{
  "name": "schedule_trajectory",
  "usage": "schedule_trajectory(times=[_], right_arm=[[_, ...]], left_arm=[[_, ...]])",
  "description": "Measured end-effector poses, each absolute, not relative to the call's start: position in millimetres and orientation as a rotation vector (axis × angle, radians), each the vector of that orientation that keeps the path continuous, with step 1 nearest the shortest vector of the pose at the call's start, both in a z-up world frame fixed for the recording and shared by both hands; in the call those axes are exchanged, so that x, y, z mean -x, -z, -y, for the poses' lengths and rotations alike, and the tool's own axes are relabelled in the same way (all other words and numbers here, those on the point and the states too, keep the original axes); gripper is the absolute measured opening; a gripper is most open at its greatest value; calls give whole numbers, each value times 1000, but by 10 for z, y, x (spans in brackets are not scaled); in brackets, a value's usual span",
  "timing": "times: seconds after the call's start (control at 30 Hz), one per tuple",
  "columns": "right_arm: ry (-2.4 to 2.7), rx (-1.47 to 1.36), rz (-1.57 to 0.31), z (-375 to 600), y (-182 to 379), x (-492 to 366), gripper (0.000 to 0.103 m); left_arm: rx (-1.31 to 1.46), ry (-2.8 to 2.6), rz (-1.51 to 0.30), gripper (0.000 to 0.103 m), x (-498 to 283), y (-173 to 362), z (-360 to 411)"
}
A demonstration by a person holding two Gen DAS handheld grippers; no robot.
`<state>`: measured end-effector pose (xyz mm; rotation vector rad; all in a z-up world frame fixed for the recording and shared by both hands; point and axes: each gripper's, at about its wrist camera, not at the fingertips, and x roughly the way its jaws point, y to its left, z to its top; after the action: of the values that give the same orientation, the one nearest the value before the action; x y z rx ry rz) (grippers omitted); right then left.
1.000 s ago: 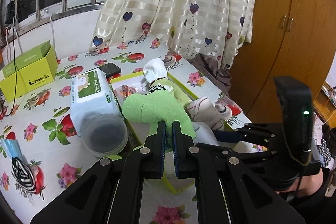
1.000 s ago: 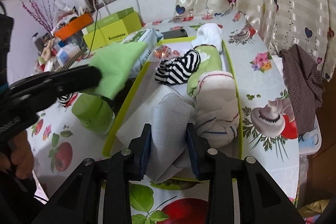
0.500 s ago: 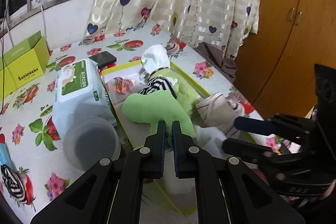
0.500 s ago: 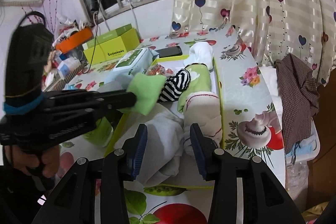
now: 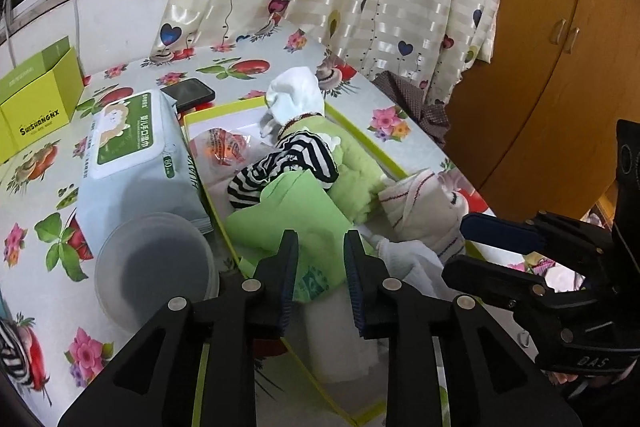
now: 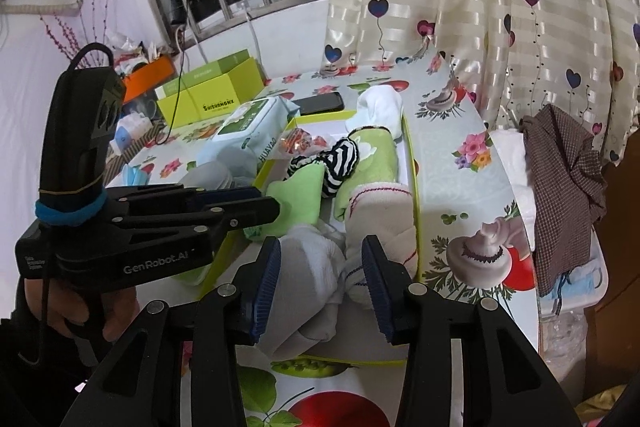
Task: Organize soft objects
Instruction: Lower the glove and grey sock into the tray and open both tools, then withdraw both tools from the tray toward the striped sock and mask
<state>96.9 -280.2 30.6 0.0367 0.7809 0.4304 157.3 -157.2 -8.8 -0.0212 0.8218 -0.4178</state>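
A yellow-green tray [image 5: 362, 137] [image 6: 414, 163] holds soft items: a light green cloth [image 5: 296, 215] [image 6: 298, 193], a black-and-white striped sock [image 5: 288, 163] [image 6: 340, 159], a white sock [image 5: 296, 97], a green towel roll [image 5: 356, 163], a cream roll with red stitching [image 5: 420, 203] [image 6: 380, 211] and a white-grey cloth [image 6: 316, 267]. My left gripper [image 5: 320, 267] is open, with the green cloth lying just beyond its fingertips. My right gripper [image 6: 320, 275] is open above the white-grey cloth.
A wet-wipes pack [image 5: 132, 147], a stack of clear plastic bowls [image 5: 156, 271], a phone [image 5: 188, 93] and a yellow-green box [image 5: 38, 103] are left of the tray. A brown checked cloth [image 6: 568, 179] hangs off the table's right edge by the curtain and wardrobe.
My left gripper has opened and let go of the green cloth, which now lies in the tray. My right gripper has opened wider and released the white-grey cloth.
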Motion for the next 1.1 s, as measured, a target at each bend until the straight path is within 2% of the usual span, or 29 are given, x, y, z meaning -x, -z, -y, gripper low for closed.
schedule_trajectory(times=[0.27,0.33,0.53,1.1], right_arm=[[-417,-16,-761,2737,-427,-890,42],[-412,-8,-755,2708,-461,-861,47],[-408,13,-744,2627,-534,-789,50],[-439,68,-723,2343,-689,-600,51]], left_arm=[[52,428,-794,25,-1391,-82,1497],[56,434,-787,25,-1333,-125,1485],[75,443,-772,25,-1181,-218,1424],[121,416,-726,25,-825,-359,1141]])
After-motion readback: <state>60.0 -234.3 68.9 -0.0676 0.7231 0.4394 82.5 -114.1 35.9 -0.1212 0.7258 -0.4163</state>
